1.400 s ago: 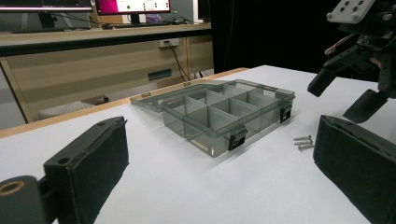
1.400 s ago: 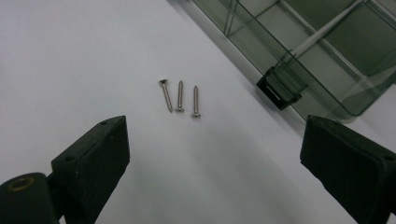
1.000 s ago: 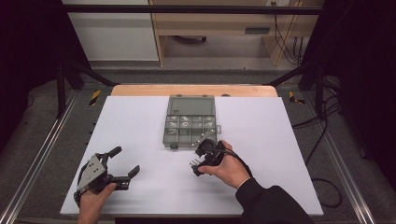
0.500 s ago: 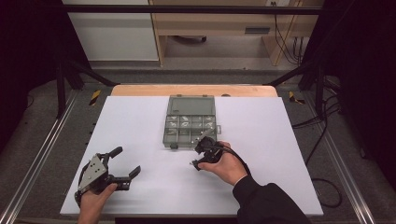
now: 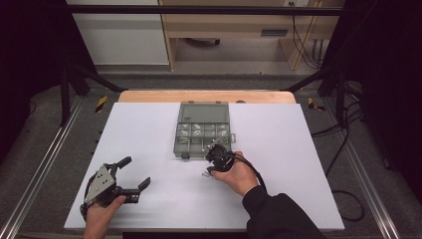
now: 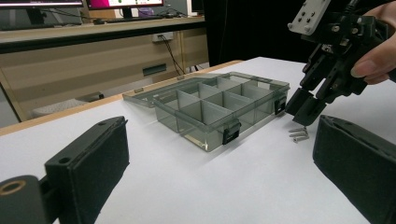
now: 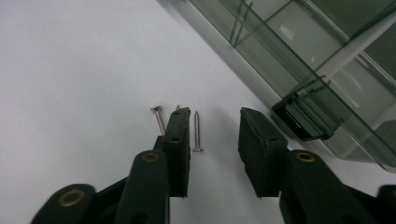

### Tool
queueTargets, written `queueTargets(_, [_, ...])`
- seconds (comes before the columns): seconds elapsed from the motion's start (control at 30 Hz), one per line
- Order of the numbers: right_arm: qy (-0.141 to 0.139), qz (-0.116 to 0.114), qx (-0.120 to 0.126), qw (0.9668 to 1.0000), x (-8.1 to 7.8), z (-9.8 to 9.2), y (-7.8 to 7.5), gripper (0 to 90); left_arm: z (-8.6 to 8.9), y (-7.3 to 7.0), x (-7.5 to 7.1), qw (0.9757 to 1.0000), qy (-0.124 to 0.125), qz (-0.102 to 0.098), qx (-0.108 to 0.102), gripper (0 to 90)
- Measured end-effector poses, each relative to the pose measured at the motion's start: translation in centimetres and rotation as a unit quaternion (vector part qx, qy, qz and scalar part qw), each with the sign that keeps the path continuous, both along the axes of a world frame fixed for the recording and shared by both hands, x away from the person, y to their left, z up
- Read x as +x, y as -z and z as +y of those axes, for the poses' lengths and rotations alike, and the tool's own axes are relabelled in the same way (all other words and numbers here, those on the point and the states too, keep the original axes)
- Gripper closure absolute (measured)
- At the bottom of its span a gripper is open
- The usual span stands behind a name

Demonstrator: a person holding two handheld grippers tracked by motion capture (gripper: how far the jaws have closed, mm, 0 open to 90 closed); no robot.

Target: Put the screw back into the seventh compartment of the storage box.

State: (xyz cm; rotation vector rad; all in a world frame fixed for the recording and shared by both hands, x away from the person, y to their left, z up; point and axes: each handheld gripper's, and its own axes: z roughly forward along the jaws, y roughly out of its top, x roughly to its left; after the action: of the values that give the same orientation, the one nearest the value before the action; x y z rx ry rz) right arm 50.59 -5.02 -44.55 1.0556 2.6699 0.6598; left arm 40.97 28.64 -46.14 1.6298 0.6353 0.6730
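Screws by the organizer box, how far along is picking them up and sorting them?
Done: the compartment box sits open, lid back. In hand: the right gripper has just been closing around one screw, which lies between the jaws, not yet pinched. Left: two more screws lie beside it on the table; the left gripper rests open.

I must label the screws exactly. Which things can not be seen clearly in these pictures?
- Screws: in the right gripper view a third is largely hidden behind the right gripper's own jaw; in the high view they are too small to count.
- Organizer box: its contents are too small in the high view; cut off by the right gripper view's edge.
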Motion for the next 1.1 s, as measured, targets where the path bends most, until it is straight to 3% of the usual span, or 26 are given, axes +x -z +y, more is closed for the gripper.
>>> queueTargets(0.43, [0.004,0.018,0.006,0.9998,0.17,0.50,0.50,78.9,-0.05,-0.01,0.01,1.0000,0.001,-0.001,0.002,3.5])
queueTargets(0.77, [0.005,0.024,-0.002,0.9997,0.14,0.81,0.70,85.1,-0.06,0.00,0.02,1.0000,0.001,-0.001,0.003,3.5])
queueTargets(1.07, [-0.009,0.018,-0.006,0.9998,0.14,0.75,0.76,87.6,-0.12,0.02,0.02,1.0000,0.003,0.000,0.005,3.6])
queueTargets(1.1, [0.001,0.018,0.000,0.9998,0.01,0.73,0.42,87.6,-0.12,0.01,0.01,1.0000,0.003,0.000,0.005,3.6])
